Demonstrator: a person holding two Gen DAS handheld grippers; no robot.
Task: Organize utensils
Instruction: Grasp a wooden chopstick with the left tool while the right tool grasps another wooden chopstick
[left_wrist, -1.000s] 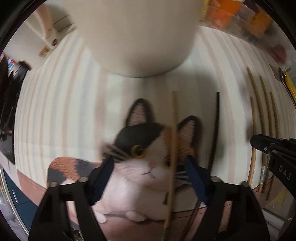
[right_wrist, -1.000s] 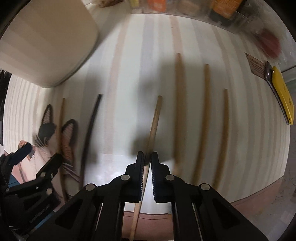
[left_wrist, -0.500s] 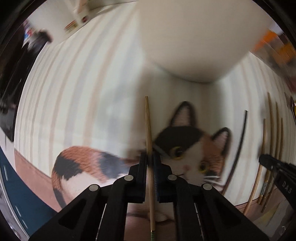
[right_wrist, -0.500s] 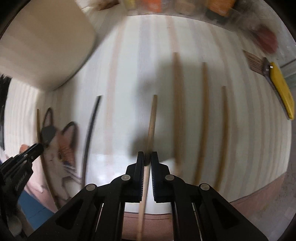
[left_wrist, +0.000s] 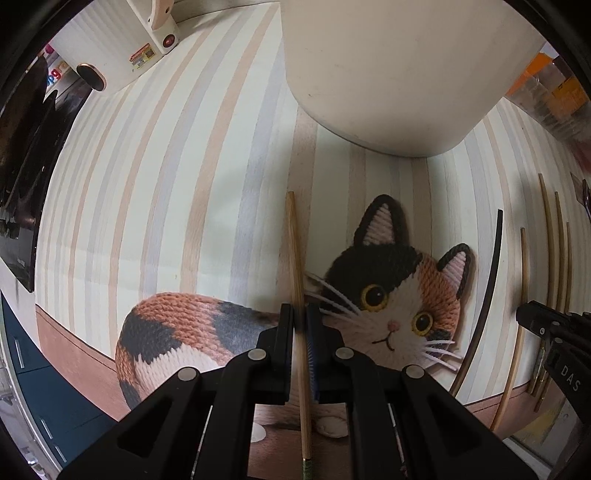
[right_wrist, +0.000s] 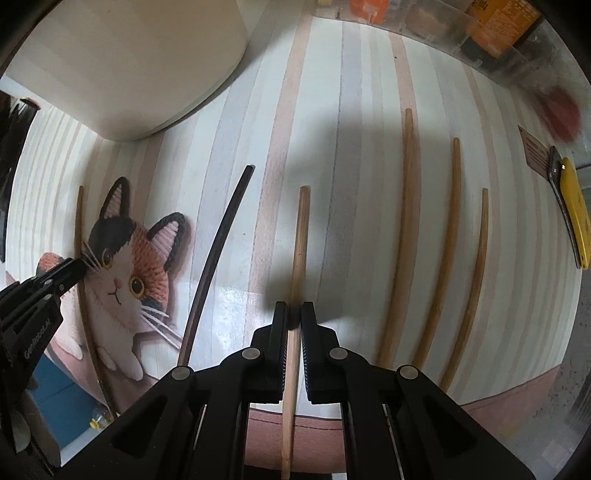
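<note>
1. Big picture first — a striped mat (right_wrist: 258, 122) with a knitted-look cat (left_wrist: 391, 295) printed on it, and a pale tub (left_wrist: 388, 74) standing at its far edge, the likely home for these chopsticks.
2. Left claw (left_wrist: 300, 325) is pressed together on a light wooden chopstick (left_wrist: 295, 258), pointing straight down over the cat's flank. To my eye the stick hangs just clear of the mat, running away toward the tub.
3. Right claw (right_wrist: 291, 317) is likewise pinching a second light chopstick (right_wrist: 300, 236), out on the bare stripes.
4. Left on the mat: one dark chopstick (right_wrist: 218, 243) between the two claws, and three more wooden ones (right_wrist: 400, 236) lying side by side off to the right.
5. Doing it well, I'd say: keep both pinches firm, lift level so neither far tip drags, then bring the sticks over the tub one at a time — two claws crowding one rim risks a knock.
6. Writing: "DAS" shows on the right claw's body seen from the left camera. The left claw's body carries a word too — unreadable. A sticker on the white appliance (left_wrist: 122, 44) is too small to read.
</note>
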